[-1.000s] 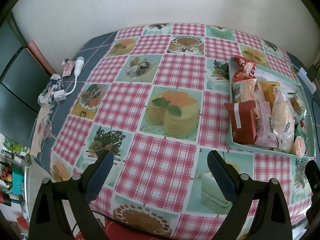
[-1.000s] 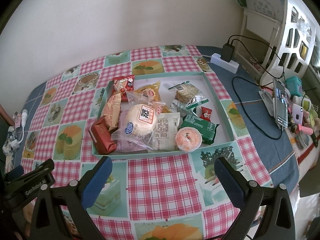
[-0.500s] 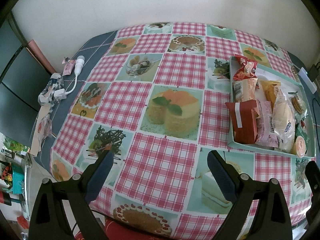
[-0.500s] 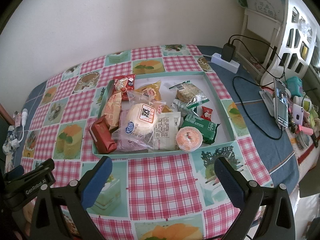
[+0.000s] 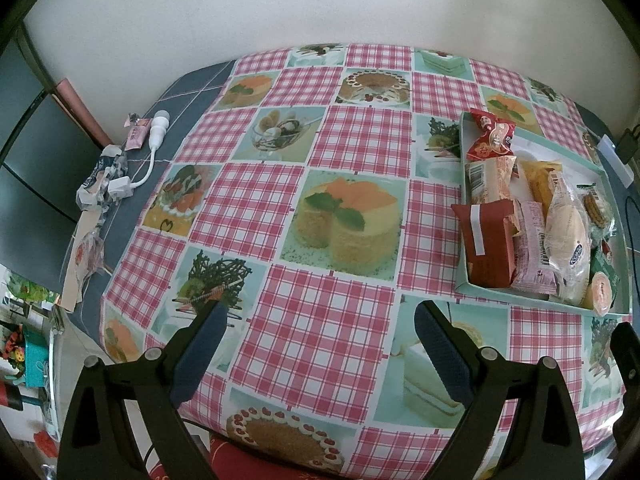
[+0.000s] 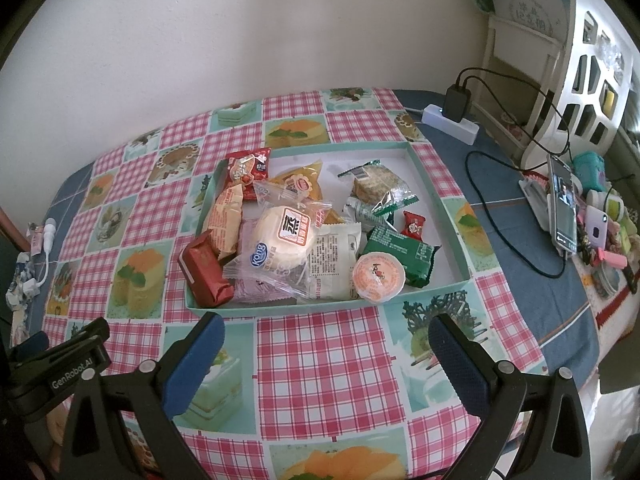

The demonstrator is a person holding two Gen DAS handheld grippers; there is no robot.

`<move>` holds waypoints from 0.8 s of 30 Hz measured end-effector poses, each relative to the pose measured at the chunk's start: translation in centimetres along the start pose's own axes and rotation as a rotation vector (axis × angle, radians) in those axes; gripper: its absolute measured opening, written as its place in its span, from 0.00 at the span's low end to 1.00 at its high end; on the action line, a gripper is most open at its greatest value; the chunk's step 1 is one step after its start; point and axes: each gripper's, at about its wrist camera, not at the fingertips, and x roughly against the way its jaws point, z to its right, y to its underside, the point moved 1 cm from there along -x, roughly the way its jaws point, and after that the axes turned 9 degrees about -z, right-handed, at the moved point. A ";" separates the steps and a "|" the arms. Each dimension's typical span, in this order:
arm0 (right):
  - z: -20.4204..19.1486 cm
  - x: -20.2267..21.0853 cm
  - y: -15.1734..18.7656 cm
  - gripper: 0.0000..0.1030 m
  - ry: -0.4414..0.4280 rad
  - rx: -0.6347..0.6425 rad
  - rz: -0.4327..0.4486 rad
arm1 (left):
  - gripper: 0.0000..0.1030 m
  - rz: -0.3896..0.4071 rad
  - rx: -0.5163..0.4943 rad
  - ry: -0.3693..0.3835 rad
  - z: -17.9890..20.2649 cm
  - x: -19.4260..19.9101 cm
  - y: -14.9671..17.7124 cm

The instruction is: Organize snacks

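A shallow teal tray [image 6: 448, 204] [image 5: 463, 148] on the checked tablecloth holds several wrapped snacks. Among them are a dark red pack [image 6: 206, 274] [image 5: 486, 244] at its near left corner, a round white bun in clear wrap [image 6: 284, 236], a green pack [image 6: 402, 254], an orange jelly cup [image 6: 378, 276] and a red candy bag [image 6: 248, 170] [image 5: 490, 140]. My right gripper [image 6: 326, 346] hovers open just in front of the tray's near wall, nothing between its fingers. My left gripper [image 5: 318, 340] is open over bare cloth, left of the tray, also holding nothing.
A white earbud cable [image 5: 154, 148] and crumpled wrappers [image 5: 100, 184] lie at the table's left edge. At the right are a power strip with charger [image 6: 456, 114], a propped phone [image 6: 562, 208], small items and a white chair [image 6: 576, 64]. A wall stands behind.
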 end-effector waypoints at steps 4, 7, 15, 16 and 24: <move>0.0 -0.1 0.1 1.00 -0.001 0.002 -0.002 | 0.92 -0.003 0.007 -0.001 0.0 -0.2 0.2; 0.0 -0.1 0.1 1.00 -0.001 0.002 -0.002 | 0.92 -0.003 0.006 -0.001 0.0 -0.2 0.2; 0.1 -0.1 0.0 1.00 -0.002 0.003 -0.003 | 0.92 -0.003 0.004 -0.001 0.0 -0.1 0.1; 0.1 -0.1 0.0 1.00 -0.002 0.003 -0.002 | 0.92 -0.003 0.004 -0.001 0.0 -0.1 0.1; 0.1 -0.2 0.0 1.00 -0.002 0.003 -0.004 | 0.92 -0.006 0.009 -0.004 0.0 -0.1 0.1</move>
